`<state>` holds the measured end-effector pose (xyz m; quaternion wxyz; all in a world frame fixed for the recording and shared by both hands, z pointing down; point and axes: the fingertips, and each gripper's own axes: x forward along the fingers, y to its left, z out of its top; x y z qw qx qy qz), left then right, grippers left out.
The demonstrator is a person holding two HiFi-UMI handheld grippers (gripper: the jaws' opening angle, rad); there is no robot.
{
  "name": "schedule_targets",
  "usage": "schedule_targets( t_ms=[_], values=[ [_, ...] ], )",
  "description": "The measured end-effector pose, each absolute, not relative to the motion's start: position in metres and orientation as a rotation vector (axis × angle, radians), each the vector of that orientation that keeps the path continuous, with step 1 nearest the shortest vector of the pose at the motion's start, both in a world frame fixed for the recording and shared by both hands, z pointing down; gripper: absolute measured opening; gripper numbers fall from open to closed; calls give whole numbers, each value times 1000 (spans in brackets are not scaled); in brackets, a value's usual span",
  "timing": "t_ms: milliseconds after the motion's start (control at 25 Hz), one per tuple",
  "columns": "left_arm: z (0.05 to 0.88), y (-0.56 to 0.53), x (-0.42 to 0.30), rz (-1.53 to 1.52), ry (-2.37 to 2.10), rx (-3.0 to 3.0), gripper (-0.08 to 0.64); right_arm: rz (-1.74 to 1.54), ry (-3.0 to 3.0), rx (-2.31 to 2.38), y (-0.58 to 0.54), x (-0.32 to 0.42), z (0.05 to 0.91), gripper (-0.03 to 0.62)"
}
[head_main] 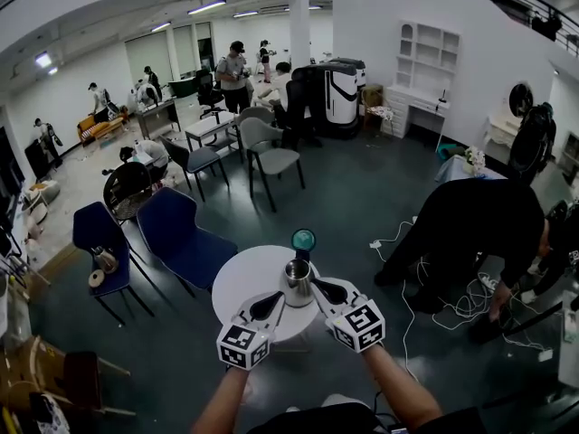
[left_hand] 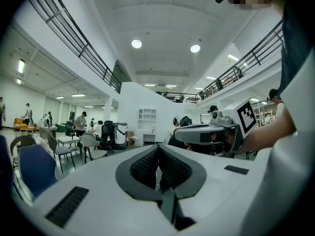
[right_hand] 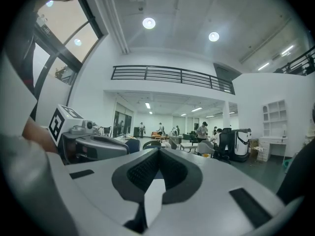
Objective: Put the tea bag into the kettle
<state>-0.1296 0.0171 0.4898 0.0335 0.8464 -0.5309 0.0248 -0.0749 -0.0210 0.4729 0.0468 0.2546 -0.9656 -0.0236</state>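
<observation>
A steel kettle with an open top stands on a small round white table. My left gripper hangs just left of the kettle, its jaws shut and nothing showing between the tips. My right gripper is close to the kettle's right side. In the right gripper view its jaws are shut, and a flat white piece, by its look the tea bag, is caught between them. The head view is too small to show the bag.
A teal round thing stands behind the kettle at the table's far edge. Blue chairs stand to the left. A person in black bends over floor cables at the right. More chairs, tables and people fill the hall behind.
</observation>
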Motion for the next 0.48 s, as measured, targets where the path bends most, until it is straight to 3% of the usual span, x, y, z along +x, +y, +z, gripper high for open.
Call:
schedule_targets(
  t_ms=[480],
  values=[
    [485,10,-84,76,-1652,2587,17,-75,-2942,746,-22,-27,468,17]
  ],
)
